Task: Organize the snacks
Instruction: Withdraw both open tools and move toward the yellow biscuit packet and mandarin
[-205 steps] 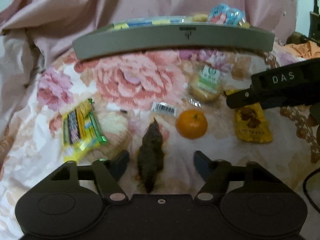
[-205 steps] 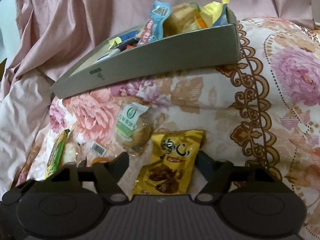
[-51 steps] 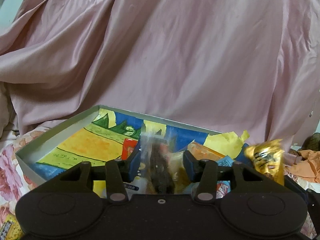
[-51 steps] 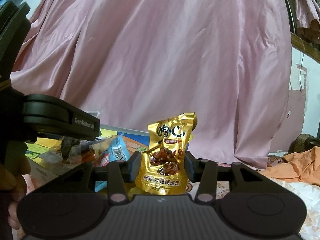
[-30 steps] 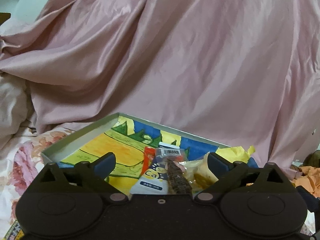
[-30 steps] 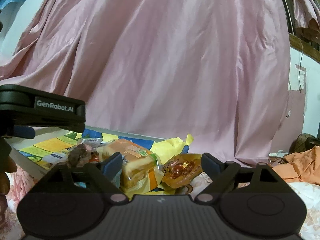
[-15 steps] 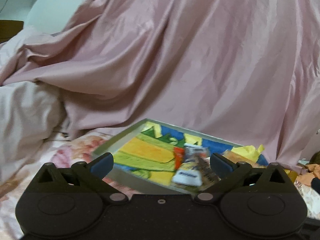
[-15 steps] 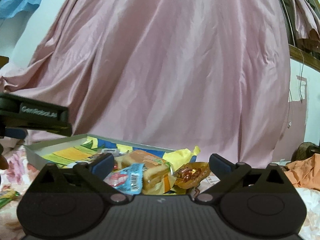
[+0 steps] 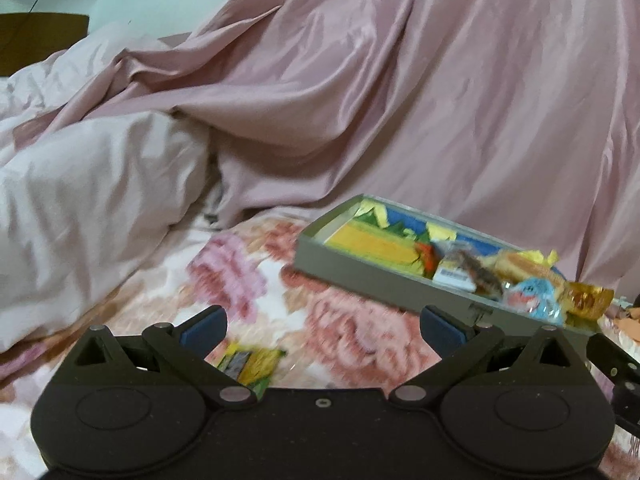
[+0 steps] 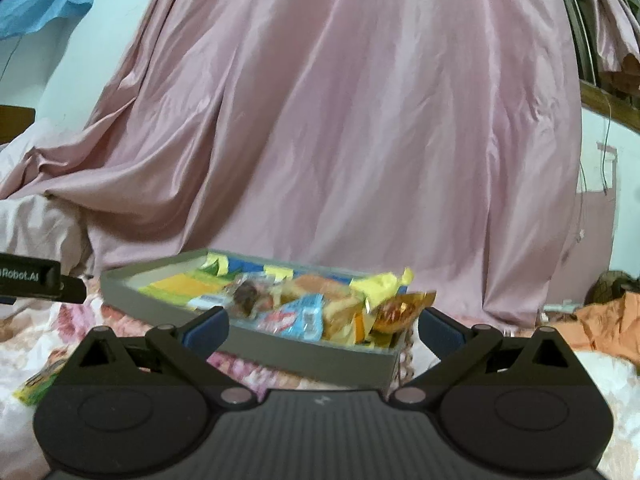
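A grey shallow box [image 9: 360, 270] [image 10: 304, 354] with a bright yellow and blue lining lies on the floral bedspread. Heaped at its right end are several snacks: a dark dried snack in clear wrap [image 9: 478, 272] [image 10: 250, 292], a blue packet [image 9: 532, 300] [image 10: 304, 316], a bread roll [image 10: 332, 290] and a gold packet [image 9: 588, 300] [image 10: 404, 306]. My left gripper [image 9: 322, 326] stands open and empty, left of the box and back from it. A yellow-green packet [image 9: 250, 362] [image 10: 38, 382] lies on the bedspread below its left finger. My right gripper [image 10: 322, 326] is open and empty in front of the box.
Pink satin fabric [image 9: 400, 100] rises behind the box and a pale quilt [image 9: 80, 200] is piled at the left. Orange cloth [image 10: 604, 324] lies at the right. The left gripper's body [image 10: 32, 278] shows at the left edge of the right wrist view.
Both grippers have drawn back from the box with nothing in them. The left one has swung left, so the box now sits to its right. The dried snack and gold packet stay in the box.
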